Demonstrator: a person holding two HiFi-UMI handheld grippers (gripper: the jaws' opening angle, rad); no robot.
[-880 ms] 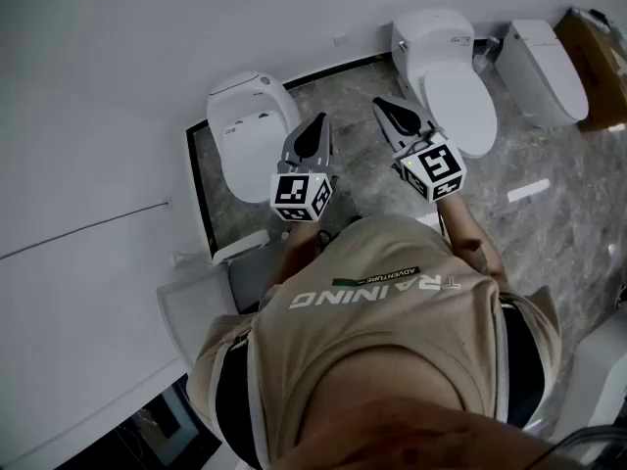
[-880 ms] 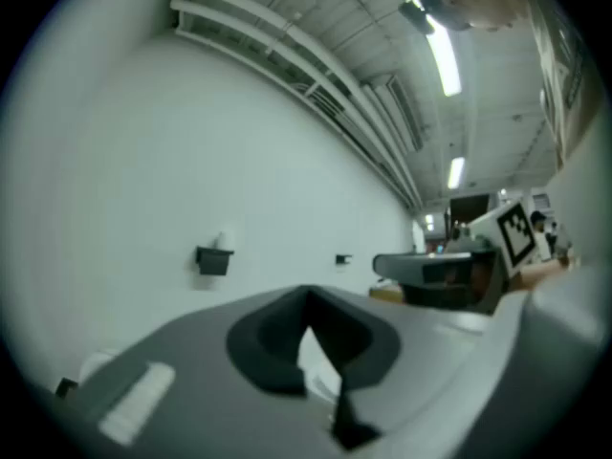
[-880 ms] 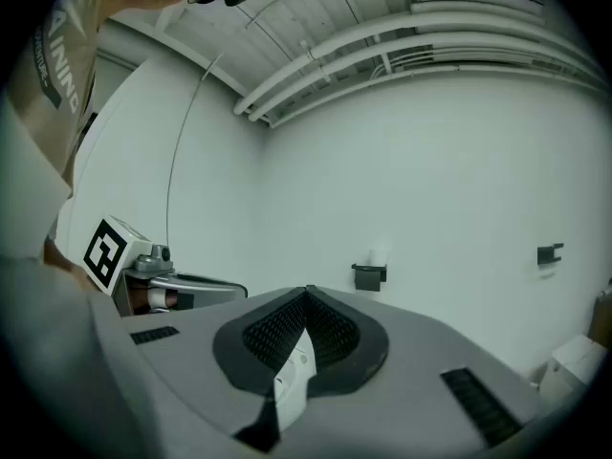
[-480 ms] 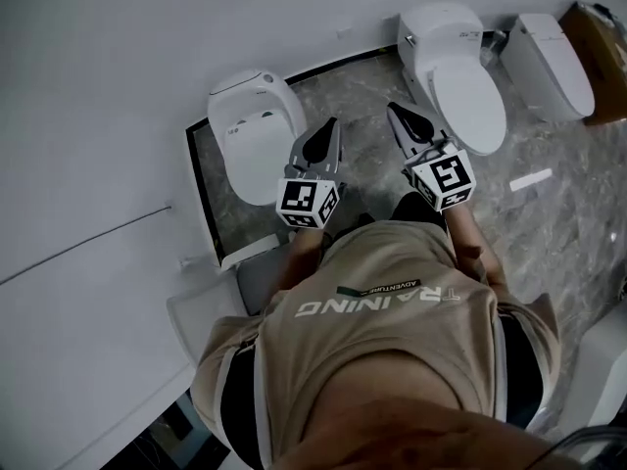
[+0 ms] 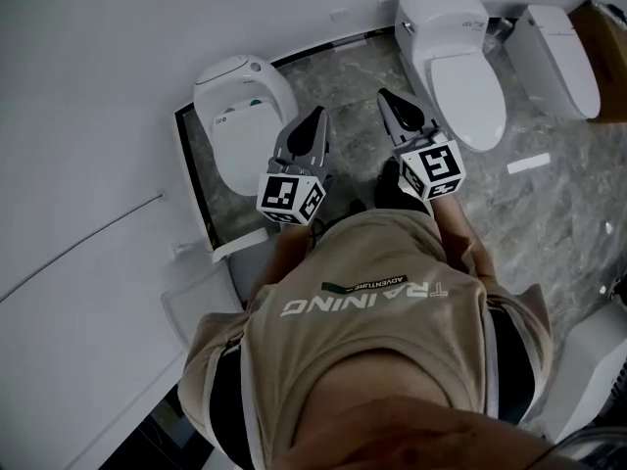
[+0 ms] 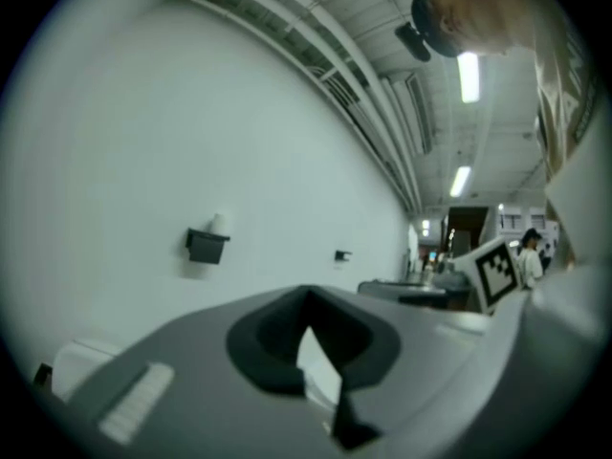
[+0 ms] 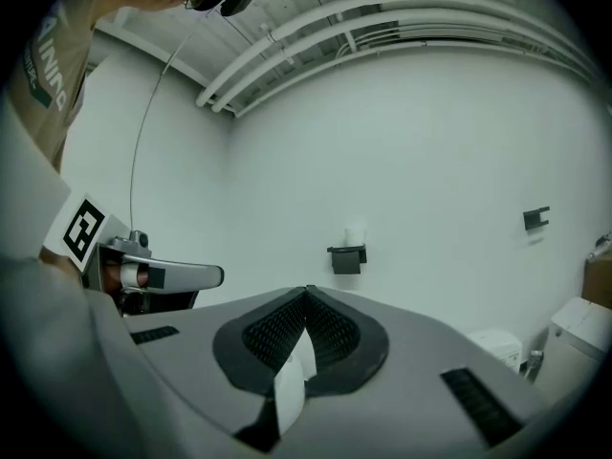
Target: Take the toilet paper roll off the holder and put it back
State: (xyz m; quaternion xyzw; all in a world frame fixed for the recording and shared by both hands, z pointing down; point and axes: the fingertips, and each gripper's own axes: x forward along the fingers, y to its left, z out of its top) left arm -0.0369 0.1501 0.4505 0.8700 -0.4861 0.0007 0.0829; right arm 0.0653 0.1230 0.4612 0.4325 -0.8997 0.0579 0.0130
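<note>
Both grippers have shifted slightly left across the floor. The left gripper [image 5: 314,117] and right gripper [image 5: 388,99] have jaws together and empty, level, apparently for approach. The white toilet paper roll [image 7: 356,234] stands atop the black wall-mounted holder [image 7: 346,257], well ahead.

Sanitary-ware showroom, not a private bathroom. Indicators: three toilets [image 5: 240,120] stand in a row against one white wall [image 5: 98,67] on a grey marble-pattern floor [image 5: 343,106]. Two black paper holders [image 7: 346,258] are mounted well apart on that wall. The ceiling [image 7: 316,75] is open, with exposed white pipes [image 7: 382,12] and strip lights [image 6: 468,75], and the hall continues into the distance
</note>
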